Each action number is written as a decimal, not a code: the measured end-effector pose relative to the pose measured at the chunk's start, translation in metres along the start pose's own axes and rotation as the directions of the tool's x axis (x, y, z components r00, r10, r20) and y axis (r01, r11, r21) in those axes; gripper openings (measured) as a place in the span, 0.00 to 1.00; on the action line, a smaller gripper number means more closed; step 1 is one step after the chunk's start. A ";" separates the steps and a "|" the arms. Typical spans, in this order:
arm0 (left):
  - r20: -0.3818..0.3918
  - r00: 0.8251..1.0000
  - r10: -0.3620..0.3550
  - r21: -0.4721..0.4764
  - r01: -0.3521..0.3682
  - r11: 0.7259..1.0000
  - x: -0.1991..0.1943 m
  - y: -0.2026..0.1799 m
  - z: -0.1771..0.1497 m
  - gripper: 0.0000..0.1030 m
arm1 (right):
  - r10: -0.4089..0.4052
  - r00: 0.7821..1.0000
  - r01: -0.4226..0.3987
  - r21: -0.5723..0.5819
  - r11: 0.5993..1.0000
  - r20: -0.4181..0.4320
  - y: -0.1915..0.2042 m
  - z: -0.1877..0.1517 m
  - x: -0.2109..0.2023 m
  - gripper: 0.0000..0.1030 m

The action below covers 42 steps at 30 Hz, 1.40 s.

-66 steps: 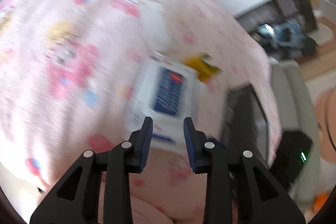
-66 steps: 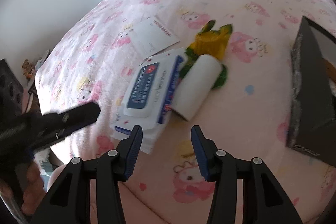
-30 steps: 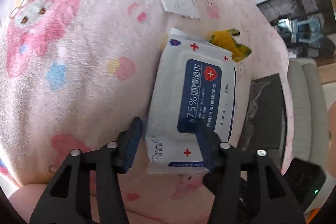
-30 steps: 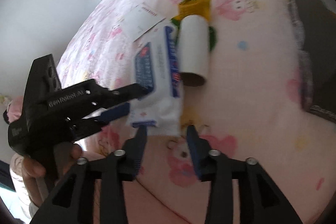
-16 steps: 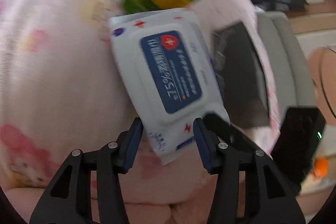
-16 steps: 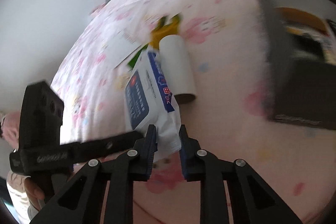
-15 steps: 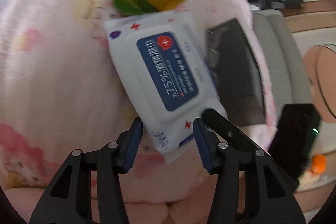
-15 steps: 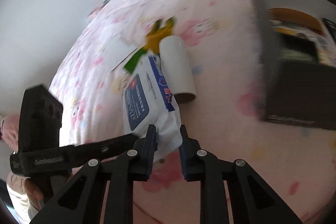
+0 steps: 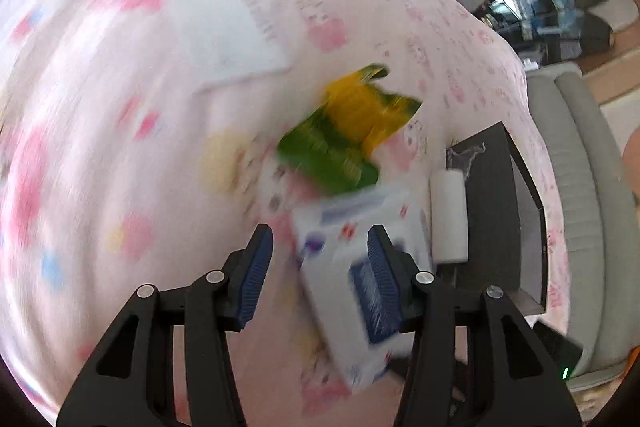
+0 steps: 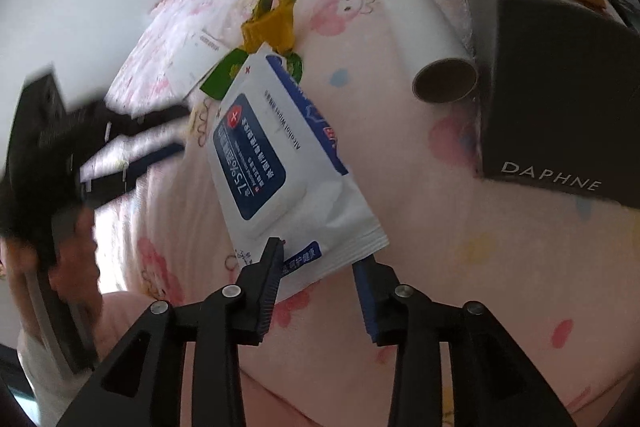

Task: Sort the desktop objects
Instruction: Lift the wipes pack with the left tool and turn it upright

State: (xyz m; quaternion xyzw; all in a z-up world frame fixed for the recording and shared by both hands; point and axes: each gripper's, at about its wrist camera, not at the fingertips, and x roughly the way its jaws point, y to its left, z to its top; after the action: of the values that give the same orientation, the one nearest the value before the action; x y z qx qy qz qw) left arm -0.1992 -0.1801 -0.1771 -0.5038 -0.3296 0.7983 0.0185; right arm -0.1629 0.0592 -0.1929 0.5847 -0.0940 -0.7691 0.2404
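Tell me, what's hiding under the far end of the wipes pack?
The far end of the wipes pack covers part of a green and yellow wrapper. The wrapper's yellow top and green edges stick out on the pink blanket. Whatever else is underneath is hidden.

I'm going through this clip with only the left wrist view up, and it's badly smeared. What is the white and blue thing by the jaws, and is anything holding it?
Observer: It's a wipes pack. In the right wrist view its near end lies between the jaws of the right gripper, but I cannot tell whether they clamp it.
Operator: Is there a readable label?
Observer: Yes, a blue panel showing 75%, with "Alcohol Wipes" printed beside it.
Operator: And the white roll next to the dark box?
Observer: The roll has a brown cardboard core, and its open end faces the right camera. The side of the black box reads DAPHNE.
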 end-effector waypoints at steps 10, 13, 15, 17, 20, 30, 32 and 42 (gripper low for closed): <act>-0.086 0.996 -0.026 -0.039 0.023 0.999 0.007 0.024 -0.014 0.41 | 0.042 0.999 -0.042 -0.009 0.999 0.024 -0.013 0.009 -0.007 0.31; -0.106 0.992 -0.065 -0.037 0.062 0.997 -0.009 0.025 -0.038 0.41 | -0.008 0.997 0.010 -0.015 1.000 0.071 -0.014 0.019 -0.017 0.33; -0.146 0.985 -0.096 -0.047 0.089 0.995 -0.009 0.027 -0.057 0.41 | -0.047 0.994 0.049 -0.022 0.999 0.103 -0.017 0.023 -0.026 0.33; -0.177 0.977 -0.117 -0.044 0.111 0.993 -0.012 0.025 -0.070 0.42 | -0.075 0.990 0.079 -0.027 0.996 0.119 -0.022 0.024 -0.031 0.33; -0.144 0.982 -0.120 -0.021 0.118 0.993 -0.021 0.021 -0.074 0.43 | -0.065 0.992 0.065 0.002 0.998 0.107 -0.031 0.020 -0.030 0.36; -0.069 0.995 -0.070 -0.022 0.069 0.997 -0.012 0.023 -0.058 0.43 | -0.032 0.995 0.029 0.036 0.999 0.099 -0.039 0.016 -0.015 0.48; -0.097 0.993 -0.067 0.008 0.069 0.998 -0.008 0.018 -0.063 0.43 | -0.034 0.994 0.030 0.036 0.999 0.106 -0.041 0.016 -0.016 0.48; -0.183 0.977 -0.110 0.068 0.124 0.990 -0.006 0.004 -0.084 0.42 | -0.040 0.989 0.035 0.040 0.999 0.141 -0.048 0.014 -0.022 0.48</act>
State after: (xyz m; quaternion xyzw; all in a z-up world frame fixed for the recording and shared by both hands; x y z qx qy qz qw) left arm -0.1261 -0.1430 -0.1975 -0.5520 -0.3236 0.7599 0.1148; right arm -0.1836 0.1096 -0.1900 0.5348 -0.1142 -0.8110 0.2078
